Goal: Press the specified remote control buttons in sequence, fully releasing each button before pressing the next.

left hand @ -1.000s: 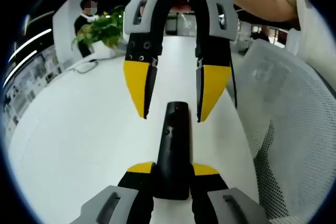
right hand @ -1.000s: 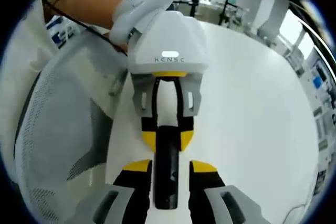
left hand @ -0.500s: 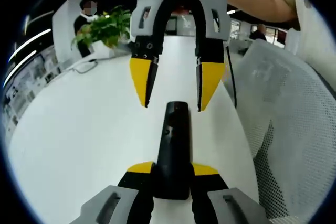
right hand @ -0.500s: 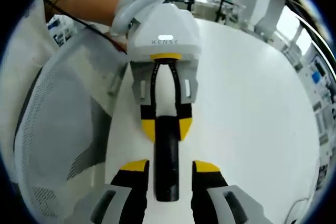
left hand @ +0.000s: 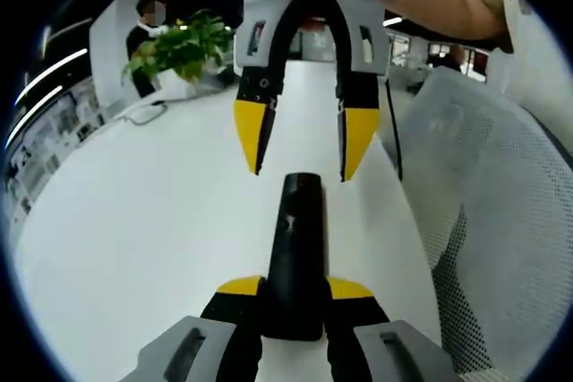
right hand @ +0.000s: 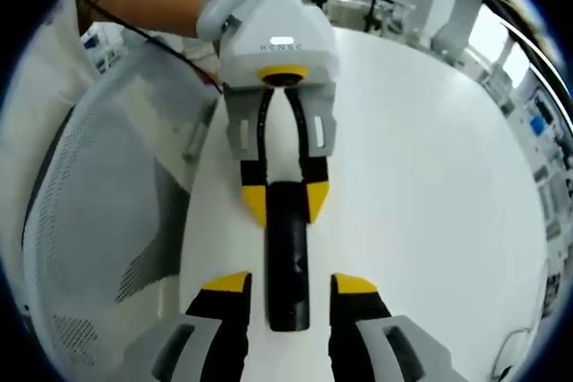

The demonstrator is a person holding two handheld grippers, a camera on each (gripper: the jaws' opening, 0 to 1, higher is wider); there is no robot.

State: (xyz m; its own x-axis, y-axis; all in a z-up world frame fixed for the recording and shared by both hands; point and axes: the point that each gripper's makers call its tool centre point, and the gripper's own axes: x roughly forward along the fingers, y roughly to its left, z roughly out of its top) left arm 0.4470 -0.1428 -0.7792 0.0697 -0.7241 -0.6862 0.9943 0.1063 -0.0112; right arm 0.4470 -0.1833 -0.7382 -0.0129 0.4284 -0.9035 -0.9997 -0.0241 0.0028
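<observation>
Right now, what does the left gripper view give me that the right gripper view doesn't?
Left gripper view: a potted plant at the table's far end, with a person beside it, and the right gripper open beyond the remote's tip. Right gripper view: the left gripper clamped on the remote's far end, and the gloved hand holding it. Both: the black remote, the white table and the mesh chair.

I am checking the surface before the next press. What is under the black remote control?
The remote control lies flat on the white table, its near end held by the left gripper. The right gripper hangs open above its far end. The underside of the remote is hidden.
</observation>
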